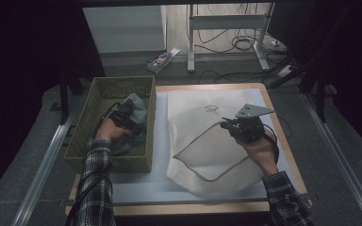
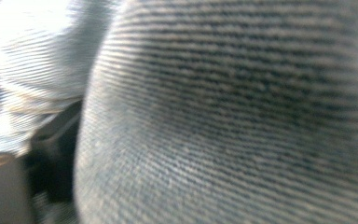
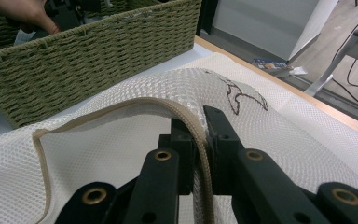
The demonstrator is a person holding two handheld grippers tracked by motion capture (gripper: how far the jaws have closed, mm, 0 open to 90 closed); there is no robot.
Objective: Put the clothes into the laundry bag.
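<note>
A blue denim garment (image 1: 137, 107) lies in the green woven basket (image 1: 82, 127) at the table's left. My left gripper (image 1: 122, 113) is down inside the basket on that garment. In the left gripper view the denim (image 2: 237, 116) bulges right up to the lens, and one black finger (image 2: 56, 140) stands far out at the left, so the jaws are spread wide. A white mesh bag (image 1: 202, 155) with a tan zipper edge lies on the right. My right gripper (image 3: 204, 126) is shut on that zipper edge (image 3: 121, 106) and holds it lifted; it is at the bag's upper right (image 1: 227, 125).
The basket wall (image 3: 98, 56) stands close to the bag's left side, on a pale mat (image 1: 160, 183) with a wooden table edge (image 1: 283, 136). Beyond the table are a small box (image 1: 162, 60), desk legs (image 1: 191, 42) and cables on the floor.
</note>
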